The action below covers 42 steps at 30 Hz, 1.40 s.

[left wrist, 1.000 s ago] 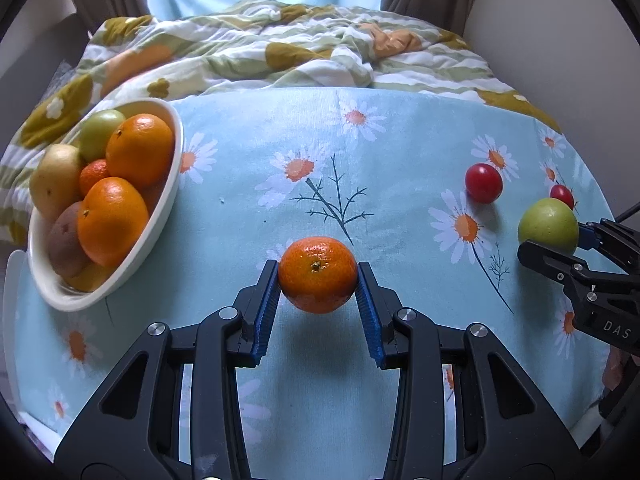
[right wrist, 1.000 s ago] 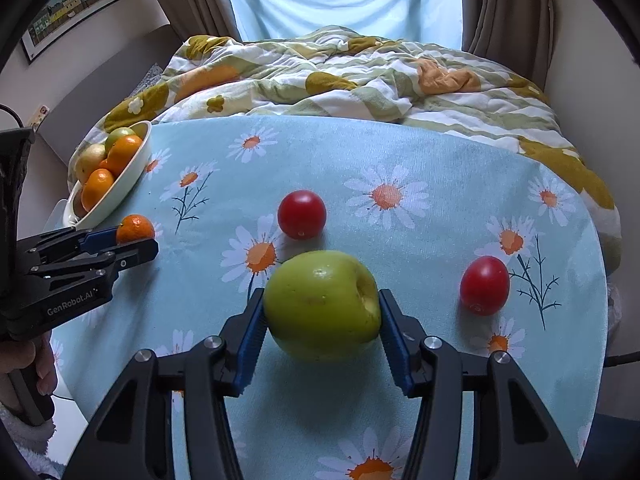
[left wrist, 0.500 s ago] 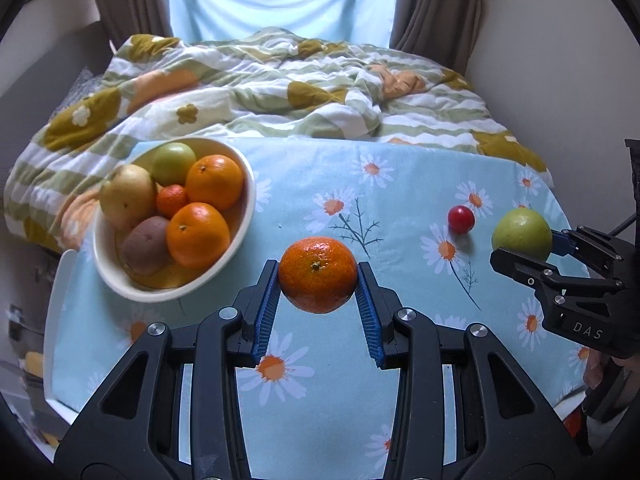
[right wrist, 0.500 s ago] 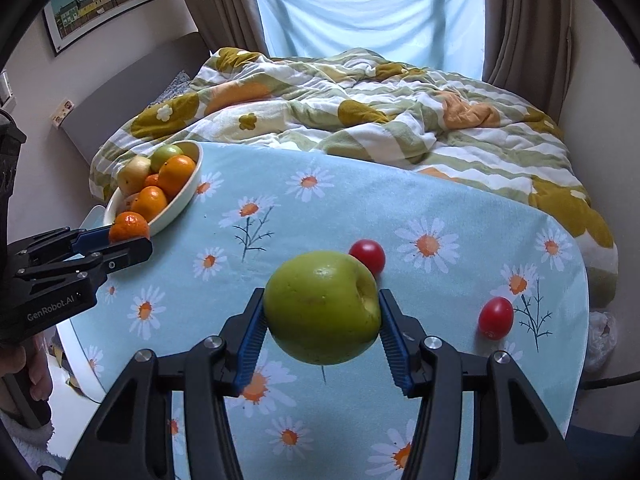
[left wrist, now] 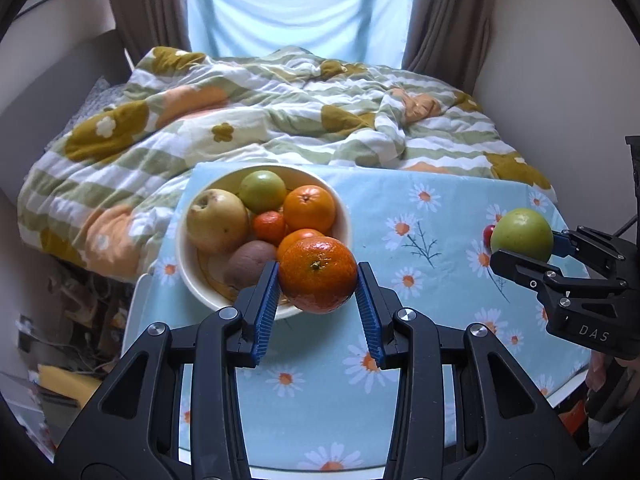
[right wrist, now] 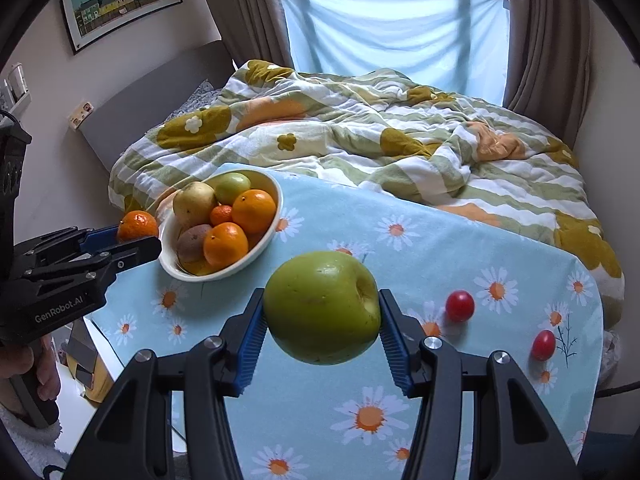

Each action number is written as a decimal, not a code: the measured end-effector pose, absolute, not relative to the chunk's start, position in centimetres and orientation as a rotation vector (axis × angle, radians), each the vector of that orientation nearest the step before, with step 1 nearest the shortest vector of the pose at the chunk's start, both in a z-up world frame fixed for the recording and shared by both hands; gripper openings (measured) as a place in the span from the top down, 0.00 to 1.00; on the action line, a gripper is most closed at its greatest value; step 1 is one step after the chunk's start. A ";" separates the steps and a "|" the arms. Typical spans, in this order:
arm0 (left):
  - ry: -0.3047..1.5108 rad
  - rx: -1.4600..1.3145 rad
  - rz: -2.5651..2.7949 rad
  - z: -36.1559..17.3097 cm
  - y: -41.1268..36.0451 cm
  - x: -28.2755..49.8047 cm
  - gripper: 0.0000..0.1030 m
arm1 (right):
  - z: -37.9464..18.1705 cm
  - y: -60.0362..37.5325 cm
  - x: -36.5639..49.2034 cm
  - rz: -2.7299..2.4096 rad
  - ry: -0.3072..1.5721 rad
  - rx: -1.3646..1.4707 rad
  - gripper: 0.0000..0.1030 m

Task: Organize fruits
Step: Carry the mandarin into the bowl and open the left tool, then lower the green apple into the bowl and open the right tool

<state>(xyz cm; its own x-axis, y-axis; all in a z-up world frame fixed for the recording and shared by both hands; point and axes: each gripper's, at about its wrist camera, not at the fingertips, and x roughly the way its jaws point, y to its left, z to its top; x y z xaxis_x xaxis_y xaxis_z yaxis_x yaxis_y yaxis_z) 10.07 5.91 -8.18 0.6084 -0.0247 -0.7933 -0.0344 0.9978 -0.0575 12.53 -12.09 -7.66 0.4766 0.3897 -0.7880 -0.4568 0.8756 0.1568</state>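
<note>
- Six fruits are already gathered in the cream ceramic bowl (right wrist: 276, 200) on the daisy-print tablecloth (right wrist: 440, 248).
- A round orange mandarin (left wrist: 318, 274) is clamped in the left gripper (left wrist: 318, 300), held beside the bowl.
- A large green apple (right wrist: 322, 306) is gripped aloft by the right gripper (right wrist: 322, 332).
- Two small red tomatoes (right wrist: 460, 306) are left on the cloth.

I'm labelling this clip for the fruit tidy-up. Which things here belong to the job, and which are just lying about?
Part of the job:
- mandarin in the left gripper
- green apple in the right gripper
- white fruit bowl
- two red cherry tomatoes on the daisy tablecloth

Just lying about:
- quilt
- framed picture
- curtains
</note>
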 end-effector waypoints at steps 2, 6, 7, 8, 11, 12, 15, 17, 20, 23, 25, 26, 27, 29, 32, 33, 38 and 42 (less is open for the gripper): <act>0.920 -0.070 0.003 -8.3 7.6 10.2 0.57 | -7.5 -10.6 12.4 0.516 0.943 -0.073 0.52; 0.934 -0.071 -0.005 -9.1 10.7 10.8 0.57 | -7.6 -7.7 12.4 0.507 0.947 -0.067 0.52; 0.938 -0.072 -0.007 -9.4 11.5 11.0 0.57 | -7.7 -7.0 12.5 0.504 0.948 -0.066 0.52; 0.943 -0.071 -0.011 -9.7 12.3 11.3 0.57 | -7.8 -6.4 12.5 0.501 0.950 -0.064 0.52; 0.954 -0.063 -0.026 -10.9 14.1 12.1 0.57 | -8.4 -4.6 12.7 0.486 0.958 -0.054 0.52; 0.958 -0.059 -0.032 -11.3 14.6 12.4 0.57 | -8.6 -4.0 12.8 0.480 0.961 -0.049 0.52; 0.972 -0.044 -0.050 -12.6 16.0 13.3 0.57 | -9.3 -2.7 12.9 0.463 0.968 -0.034 0.52; 0.978 -0.033 -0.068 -13.4 16.7 13.8 0.57 | -9.7 -2.0 13.0 0.449 0.972 -0.030 0.52; 0.983 0.002 -0.101 -14.6 17.0 14.6 0.57 | -10.4 -1.1 13.3 0.424 0.986 -0.018 0.52; 0.998 0.030 -0.128 -15.7 17.1 15.1 0.57 | -11.2 -0.5 13.5 0.401 1.001 -0.007 0.52; 1.004 0.037 -0.144 -16.1 17.3 15.3 0.57 | -11.5 -0.2 13.5 0.388 1.009 0.000 0.52; 1.005 0.037 -0.149 -16.3 17.3 15.4 0.57 | -11.6 -0.2 13.5 0.379 1.012 0.004 0.52; 1.007 0.034 -0.161 -16.4 17.3 15.4 0.57 | -11.7 -0.2 13.4 0.373 1.013 0.008 0.52; 1.011 0.026 -0.184 -16.6 17.4 15.4 0.57 | -11.8 -0.2 13.4 0.359 1.014 0.017 0.52; 1.011 0.040 -0.185 -16.5 17.3 15.4 0.56 | -11.6 -0.3 13.3 0.342 1.013 0.024 0.52; 1.011 0.045 -0.189 -16.4 17.2 15.4 0.46 | -11.6 -0.4 13.2 0.336 1.012 0.026 0.52; 0.986 0.038 -0.193 -15.6 17.0 15.0 0.00 | -11.0 -0.6 13.2 0.332 1.010 0.018 0.52; 0.995 0.034 -0.169 -15.1 17.0 14.6 0.00 | -10.6 -0.7 13.5 0.355 1.006 0.002 0.52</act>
